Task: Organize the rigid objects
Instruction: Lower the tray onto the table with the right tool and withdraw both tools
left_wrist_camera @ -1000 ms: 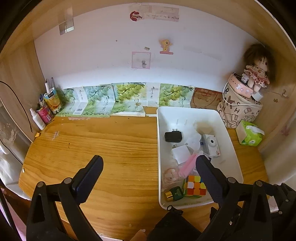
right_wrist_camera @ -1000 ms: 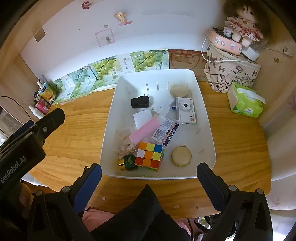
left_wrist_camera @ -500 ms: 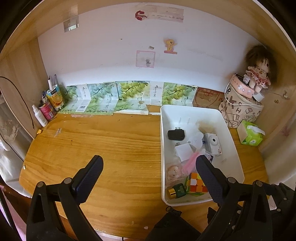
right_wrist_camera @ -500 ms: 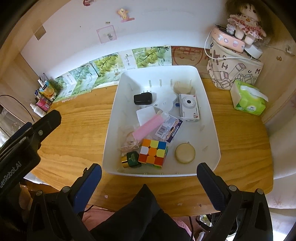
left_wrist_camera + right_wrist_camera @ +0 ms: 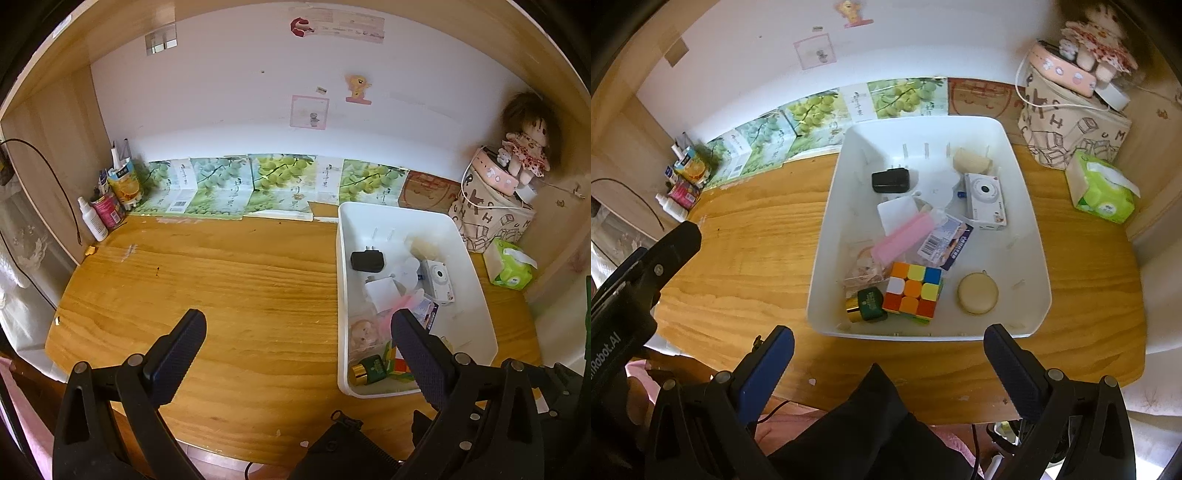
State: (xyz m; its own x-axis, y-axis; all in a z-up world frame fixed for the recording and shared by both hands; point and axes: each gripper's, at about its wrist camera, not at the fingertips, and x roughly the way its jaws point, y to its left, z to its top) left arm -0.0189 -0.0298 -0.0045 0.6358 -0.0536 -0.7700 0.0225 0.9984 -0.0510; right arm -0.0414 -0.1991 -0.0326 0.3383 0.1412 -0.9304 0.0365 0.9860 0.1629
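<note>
Home desk nook (image 5: pixel 258 280) with doll (image 5: pixel 526 147)

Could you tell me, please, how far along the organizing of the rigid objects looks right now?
Nothing looks sorted yet. The white plastic bin holds everything jumbled: the multicoloured puzzle cube, white compact camera, black plug adapter and round beige case. In hand: nothing; the left gripper and right gripper are both open and empty. Every item remains to be picked and placed on the wooden desk.

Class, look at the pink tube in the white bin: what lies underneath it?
The pink tube rests across a white square block, a barcoded packet and a clear-wrapped small doll. Whatever sits directly beneath its middle is covered.
</note>
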